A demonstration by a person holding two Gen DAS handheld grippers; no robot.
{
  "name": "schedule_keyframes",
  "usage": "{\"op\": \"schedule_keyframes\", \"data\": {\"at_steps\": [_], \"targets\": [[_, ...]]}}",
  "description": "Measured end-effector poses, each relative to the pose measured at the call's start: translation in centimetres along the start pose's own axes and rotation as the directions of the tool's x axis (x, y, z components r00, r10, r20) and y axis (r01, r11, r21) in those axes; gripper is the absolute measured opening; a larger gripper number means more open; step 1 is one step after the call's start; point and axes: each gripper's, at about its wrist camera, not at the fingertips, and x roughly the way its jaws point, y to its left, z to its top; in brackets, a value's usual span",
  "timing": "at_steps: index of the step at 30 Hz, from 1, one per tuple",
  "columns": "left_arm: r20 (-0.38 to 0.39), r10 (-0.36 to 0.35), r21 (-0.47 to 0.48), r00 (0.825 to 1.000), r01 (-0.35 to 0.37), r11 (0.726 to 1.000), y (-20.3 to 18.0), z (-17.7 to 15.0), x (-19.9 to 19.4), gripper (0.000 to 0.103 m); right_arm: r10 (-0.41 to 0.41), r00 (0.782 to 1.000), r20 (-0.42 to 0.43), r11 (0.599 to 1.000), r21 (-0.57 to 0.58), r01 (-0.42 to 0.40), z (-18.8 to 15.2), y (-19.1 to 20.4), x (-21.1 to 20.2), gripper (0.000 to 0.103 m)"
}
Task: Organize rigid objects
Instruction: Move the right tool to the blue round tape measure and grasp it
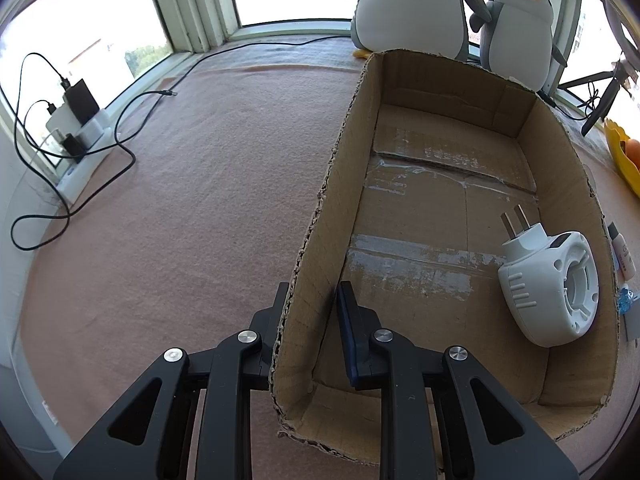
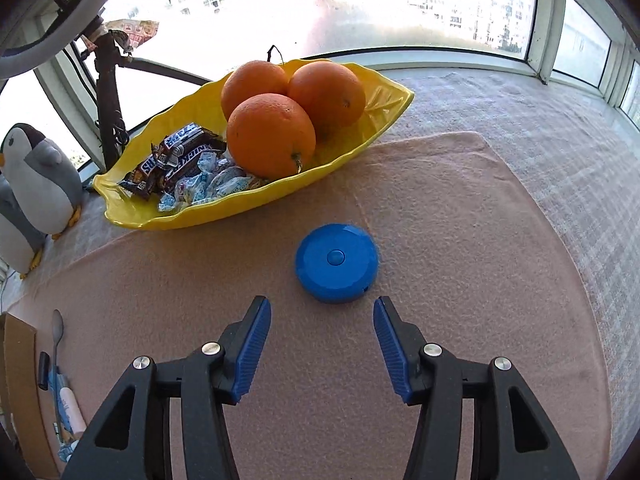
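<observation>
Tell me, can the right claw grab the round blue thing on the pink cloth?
Probably yes. The right claw is open and empty, and the round blue thing lies just ahead of its tips on bare pink cloth. The yellow dish sits farther back, out of the way.

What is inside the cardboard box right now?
Inside the cardboard box lies only a white plug-in device, prongs pointing away, against the right wall. The near corners are partly hidden by the left gripper, whose jaws clamp the box's left wall.
</observation>
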Motion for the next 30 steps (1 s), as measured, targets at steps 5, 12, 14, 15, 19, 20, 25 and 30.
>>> {"op": "schedule_keyframes", "data": {"at_steps": [5,12,14,15,19,20,25,30], "targets": [[-0.001,0.001,-0.003,1.0,-0.001,1.0,0.1,0.0,0.0,0.021,-0.027,1.0,-0.008,1.0,-0.011,0.027,1.3,-0.1,1.3,0.049],[-0.001,0.006,-0.005,1.0,-0.006,1.0,0.1,0.0,0.1,0.021,-0.024,0.999,-0.038,1.0,-0.007,0.023,2.4,-0.1,2.6,0.049],[-0.001,0.006,-0.004,1.0,-0.006,1.0,0.1,0.0,0.1,0.021,-0.037,0.998,-0.042,0.999,-0.022,0.037,2.3,0.1,2.8,0.049],[-0.001,0.005,-0.004,1.0,-0.005,1.0,0.1,0.0,0.1,0.021,-0.044,0.998,-0.042,0.999,-0.029,0.043,2.3,0.3,2.8,0.049],[-0.001,0.005,-0.004,1.0,-0.005,1.0,0.1,0.0,0.1,0.021,-0.055,0.997,-0.052,0.998,-0.038,0.053,2.4,0.4,2.9,0.049],[0.0,0.005,-0.004,1.0,-0.005,1.0,0.2,0.0,0.1,0.021,-0.059,0.997,-0.054,0.998,-0.041,0.056,2.4,0.4,2.9,0.048],[0.0,0.004,-0.006,1.0,-0.004,1.0,0.2,0.0,0.1,0.021,-0.062,0.996,-0.068,0.997,-0.059,0.058,2.2,0.9,2.8,0.046],[0.002,0.003,-0.005,1.0,-0.003,1.0,0.3,0.0,0.1,0.021,-0.062,0.995,-0.072,0.995,-0.079,0.056,1.6,1.6,2.5,0.046]]}}
